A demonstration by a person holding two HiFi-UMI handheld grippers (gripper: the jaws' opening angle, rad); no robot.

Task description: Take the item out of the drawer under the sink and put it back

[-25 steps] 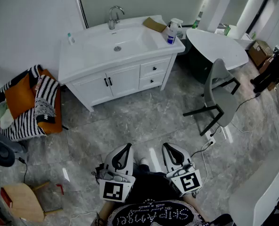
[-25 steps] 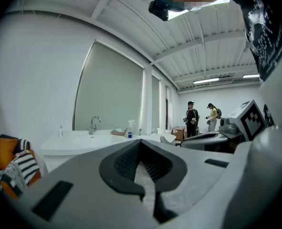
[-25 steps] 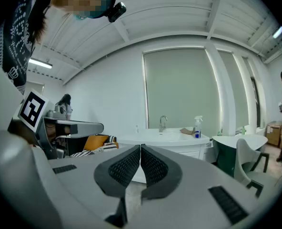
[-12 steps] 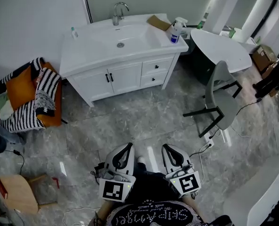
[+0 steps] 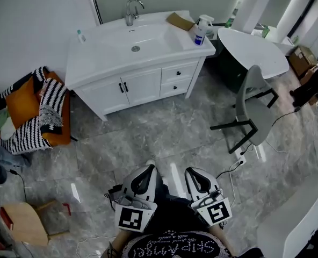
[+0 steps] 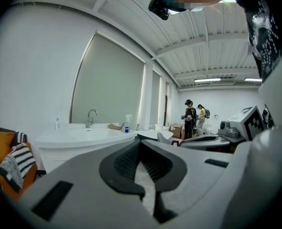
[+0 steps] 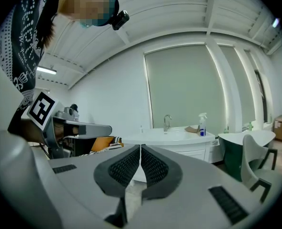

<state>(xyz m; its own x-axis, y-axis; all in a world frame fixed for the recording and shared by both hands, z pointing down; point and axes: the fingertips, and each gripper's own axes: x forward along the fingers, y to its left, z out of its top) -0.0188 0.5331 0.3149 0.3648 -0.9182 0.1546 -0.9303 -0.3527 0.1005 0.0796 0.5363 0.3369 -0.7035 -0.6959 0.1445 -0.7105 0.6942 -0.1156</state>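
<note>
Standing well back from the vanity (image 5: 102, 93), the person is only at the approach step; nothing of the task proper is begun. The two drawers (image 5: 185, 71) under the sink (image 5: 148, 39), at the cabinet's right, are both closed. The item is therefore out of sight, presumably inside one of them; which one cannot be told. The left gripper (image 5: 147, 167) and right gripper (image 5: 190, 171) are held low and close to the body, side by side, pointing toward the vanity across bare floor (image 5: 148, 138). Each is clenched on nothing, its jaws together at the tips. The next move, as I judge it, is to walk up to the vanity, release one gripper and close it on a drawer knob (image 5: 176, 72) to pull. The knob is small and will want careful aim.
</note>
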